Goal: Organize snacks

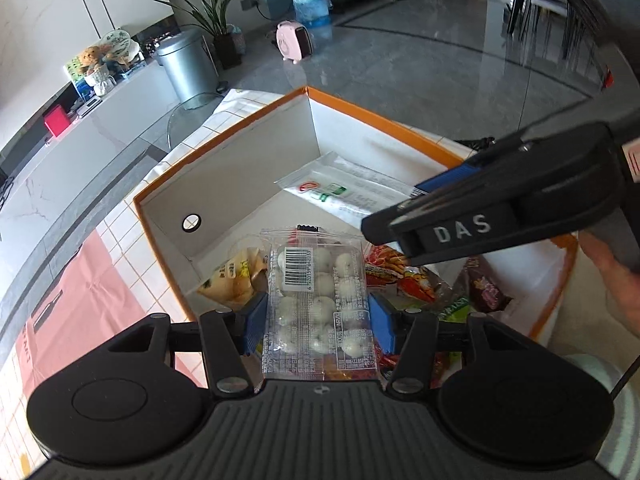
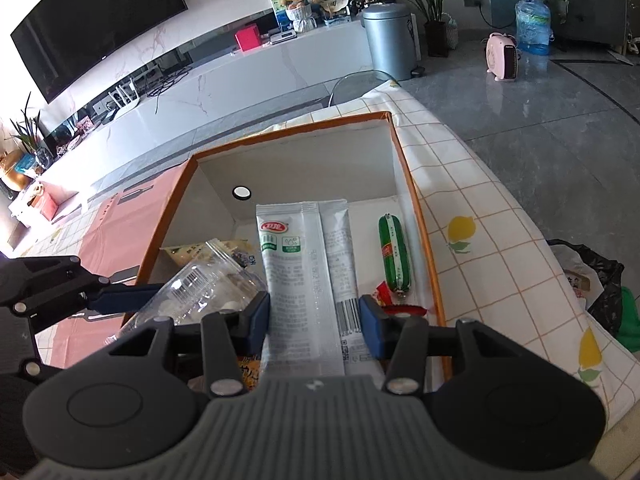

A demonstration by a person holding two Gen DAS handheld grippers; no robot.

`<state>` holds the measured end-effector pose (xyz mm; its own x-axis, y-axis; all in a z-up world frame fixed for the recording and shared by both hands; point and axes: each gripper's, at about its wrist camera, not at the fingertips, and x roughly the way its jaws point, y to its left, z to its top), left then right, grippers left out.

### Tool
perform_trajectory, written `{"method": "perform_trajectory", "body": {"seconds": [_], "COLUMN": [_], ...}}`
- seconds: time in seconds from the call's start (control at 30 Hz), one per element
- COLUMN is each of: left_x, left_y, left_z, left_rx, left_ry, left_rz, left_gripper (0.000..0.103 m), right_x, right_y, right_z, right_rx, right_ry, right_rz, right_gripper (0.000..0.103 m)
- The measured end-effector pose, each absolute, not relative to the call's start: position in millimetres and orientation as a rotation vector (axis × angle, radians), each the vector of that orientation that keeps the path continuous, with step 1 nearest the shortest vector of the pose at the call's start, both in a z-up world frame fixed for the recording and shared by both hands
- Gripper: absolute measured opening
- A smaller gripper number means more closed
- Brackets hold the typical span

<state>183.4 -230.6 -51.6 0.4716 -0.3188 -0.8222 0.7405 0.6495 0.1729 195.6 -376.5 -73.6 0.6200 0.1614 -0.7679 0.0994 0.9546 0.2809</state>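
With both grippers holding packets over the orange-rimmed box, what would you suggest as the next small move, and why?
Probably lower the left gripper and release its clear packet of white round sweets into the orange-rimmed white box: the packet already hangs above the snacks inside.

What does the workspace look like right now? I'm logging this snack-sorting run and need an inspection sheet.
Surface: table under a checked cloth with lemon prints.
Job's things: orange-edged box holds a green sausage, a yellow packet and red wrappers.
Clutter: black bag at the table's edge.
Grippers: left gripper shut on a clear pack of white balls; right gripper shut on a long white packet; both over the box.
Cables: thin black cable by the person's hand.
Surroundings: grey bin, water bottle, pink heater, television, plants.
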Motion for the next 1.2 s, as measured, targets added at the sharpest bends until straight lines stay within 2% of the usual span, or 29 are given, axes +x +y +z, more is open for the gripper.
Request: {"method": "perform_trajectory", "body": {"seconds": [0.4, 0.63, 0.73, 0.87, 1.2], "left_x": [208.7, 209.3, 207.6, 200.8, 175.7], "left_y": [-242.8, -240.8, -238.9, -235.7, -214.4], "left_z": [-67.7, -64.2, -59.3, -50.3, -4.5], "left_rx": [0.630, 0.627, 0.614, 0.614, 0.565], "left_ry": [0.846, 0.821, 0.804, 0.767, 0.677], "left_rz": [-0.643, -0.631, -0.628, -0.618, -0.564], "left_gripper": [0.064, 0.077, 0.082, 0.083, 0.083], "right_x": [238.0, 245.9, 244.6, 239.5, 208.9], "right_y": [-368.5, -366.3, -367.4, -367.8, -366.9], "right_z": [-84.7, -85.8, -82.9, -75.4, -24.9], "right_rx": [0.266, 0.254, 0.272, 0.271, 0.280], "right_ry": [0.979, 1.000, 0.991, 0.981, 0.908], "right_rz": [0.030, 0.011, -0.005, -0.014, -0.029], "right_gripper": [0.047, 0.049, 0.053, 0.056, 0.073]}}
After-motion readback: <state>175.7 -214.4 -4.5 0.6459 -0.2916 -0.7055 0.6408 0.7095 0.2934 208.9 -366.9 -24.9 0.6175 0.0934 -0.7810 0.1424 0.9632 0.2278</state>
